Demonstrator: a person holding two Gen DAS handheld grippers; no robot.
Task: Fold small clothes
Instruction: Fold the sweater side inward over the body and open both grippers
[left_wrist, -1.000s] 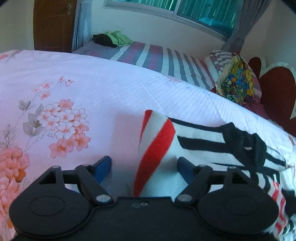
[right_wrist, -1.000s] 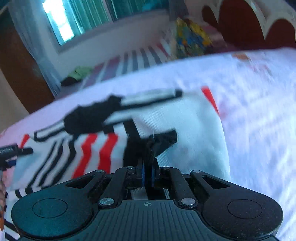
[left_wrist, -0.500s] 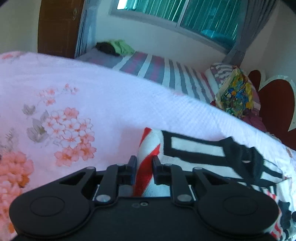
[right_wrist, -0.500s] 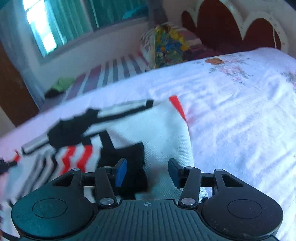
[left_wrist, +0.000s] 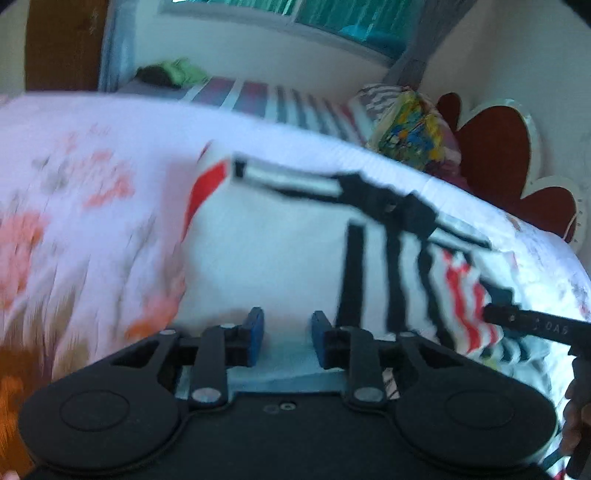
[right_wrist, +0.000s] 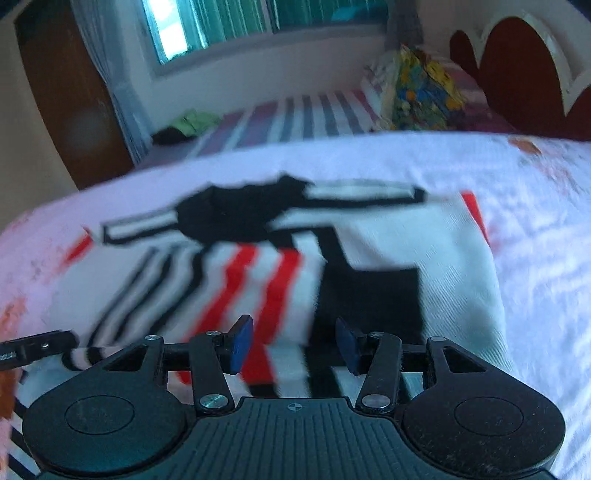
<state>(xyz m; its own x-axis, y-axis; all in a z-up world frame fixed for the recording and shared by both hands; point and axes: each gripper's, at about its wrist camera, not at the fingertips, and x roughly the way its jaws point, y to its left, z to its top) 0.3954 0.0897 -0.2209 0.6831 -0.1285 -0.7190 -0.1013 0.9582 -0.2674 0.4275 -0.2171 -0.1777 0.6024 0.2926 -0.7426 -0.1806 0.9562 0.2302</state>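
Observation:
A small white shirt with black and red stripes (left_wrist: 280, 254) lies partly folded on the floral bedsheet (left_wrist: 92, 221). It also shows in the right wrist view (right_wrist: 369, 258), with a black collar (right_wrist: 236, 214) at the far side. My left gripper (left_wrist: 287, 332) is open and empty over the shirt's near white panel. My right gripper (right_wrist: 293, 345) is open and empty over the near edge, between the red stripes and a black patch (right_wrist: 373, 295). The other gripper's finger (left_wrist: 535, 325) reaches in at the right of the left wrist view.
A second bed with a striped cover (right_wrist: 295, 114) stands behind, with dark and green clothes (right_wrist: 192, 123) on it. A colourful pillow (left_wrist: 410, 129) and a red headboard (left_wrist: 498, 147) are at the right. A window and a brown door are beyond.
My left gripper shut on the shirt's left side, carried it over toward the middle, and has now opened. My right gripper let go of the black fabric and opened wider.

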